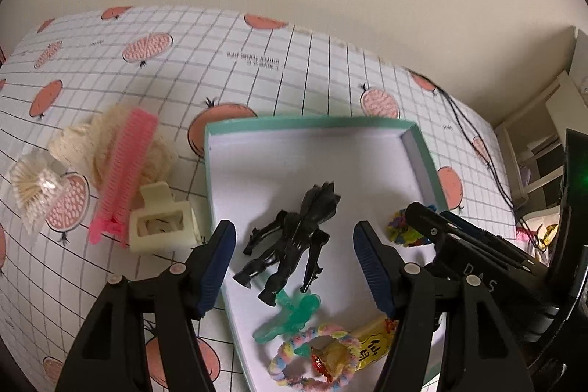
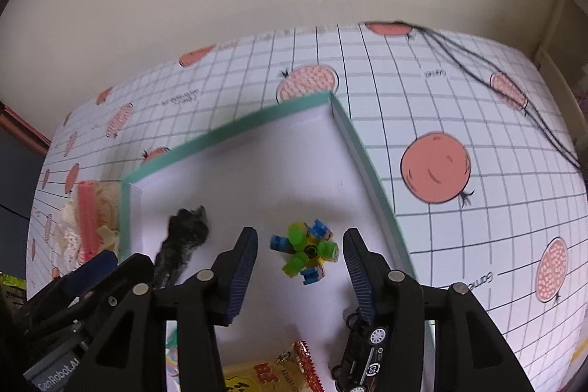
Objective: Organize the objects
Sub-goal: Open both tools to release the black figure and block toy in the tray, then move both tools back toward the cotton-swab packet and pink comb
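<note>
Box (image 1: 419,149), teal-rimmed: holds black figure (image 1: 294,237), block toy (image 2: 305,250). Both tongs, left (image 1: 294,267) and right (image 2: 299,269), wide, empty. Cream clip (image 1: 161,225) at 9 o'clock outside; approach it squarely.

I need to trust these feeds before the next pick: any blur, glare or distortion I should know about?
Left wrist view: mostly sharp, the black figure crisp with small glossy highlights; fisheye bends the tablecloth grid, corners vignetted black. Right wrist view: softer, the box rim and the black figure smeared, though the block toy reads clearly; same bending. No strong glare in either.
</note>
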A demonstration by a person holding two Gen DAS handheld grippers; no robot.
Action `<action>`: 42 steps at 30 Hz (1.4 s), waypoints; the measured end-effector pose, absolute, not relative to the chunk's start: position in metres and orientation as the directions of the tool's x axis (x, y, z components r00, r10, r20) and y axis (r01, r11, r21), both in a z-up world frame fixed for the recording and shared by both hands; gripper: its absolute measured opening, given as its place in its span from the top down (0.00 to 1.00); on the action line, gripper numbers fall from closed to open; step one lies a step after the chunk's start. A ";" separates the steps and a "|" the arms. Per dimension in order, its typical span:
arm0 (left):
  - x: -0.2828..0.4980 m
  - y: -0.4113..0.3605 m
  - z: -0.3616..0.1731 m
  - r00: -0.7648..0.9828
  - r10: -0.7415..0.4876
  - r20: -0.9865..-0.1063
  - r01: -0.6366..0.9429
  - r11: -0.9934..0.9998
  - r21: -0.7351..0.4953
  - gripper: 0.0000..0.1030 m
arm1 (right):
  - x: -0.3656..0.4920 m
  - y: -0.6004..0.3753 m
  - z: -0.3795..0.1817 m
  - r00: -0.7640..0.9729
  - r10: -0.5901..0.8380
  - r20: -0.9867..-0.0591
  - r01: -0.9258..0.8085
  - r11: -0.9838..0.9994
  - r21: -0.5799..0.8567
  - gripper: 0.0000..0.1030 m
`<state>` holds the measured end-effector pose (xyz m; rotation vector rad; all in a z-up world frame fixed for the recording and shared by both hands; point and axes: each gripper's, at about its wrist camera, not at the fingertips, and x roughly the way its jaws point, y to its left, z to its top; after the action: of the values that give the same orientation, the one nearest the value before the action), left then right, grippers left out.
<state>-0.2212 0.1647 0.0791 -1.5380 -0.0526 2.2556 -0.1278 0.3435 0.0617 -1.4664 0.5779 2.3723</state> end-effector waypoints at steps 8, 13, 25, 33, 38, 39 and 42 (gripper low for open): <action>-0.223 0.148 0.097 -0.370 0.342 -0.864 -0.273 -0.929 -0.250 0.34 | -0.127 0.337 0.088 -0.494 0.047 -0.868 -0.420 -0.887 0.191 0.49; -0.224 0.138 0.098 -0.393 0.319 -0.862 -0.250 -0.940 -0.234 0.34 | -0.126 0.333 0.090 -0.505 0.042 -0.862 -0.405 -0.894 0.193 0.47; -0.228 0.125 0.102 -0.466 0.235 -0.853 -0.193 -0.968 -0.161 0.07 | -0.129 0.326 0.092 -0.532 0.029 -0.846 -0.369 -0.907 0.201 0.20; -0.231 0.119 0.100 -0.470 0.196 -0.860 -0.157 -0.978 -0.138 0.07 | -0.132 0.321 0.090 -0.533 0.020 -0.846 -0.354 -0.913 0.202 0.11; -0.233 0.115 0.100 -0.479 0.182 -0.859 -0.140 -0.982 -0.130 0.00 | -0.131 0.321 0.090 -0.535 0.017 -0.845 -0.356 -0.911 0.207 0.01; -0.233 0.114 0.100 -0.481 0.181 -0.858 -0.137 -0.982 -0.131 0.00 | -0.131 0.320 0.090 -0.537 0.020 -0.843 -0.355 -0.912 0.204 0.00; -0.233 0.113 0.100 -0.483 0.174 -0.858 -0.134 -0.983 -0.124 0.00 | -0.131 0.320 0.091 -0.539 0.031 -0.842 -0.358 -0.913 0.195 0.00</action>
<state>-0.2333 0.1133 0.1004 -1.4893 -0.0593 2.5603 -0.1309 0.3202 0.0912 -1.3692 0.5140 2.5212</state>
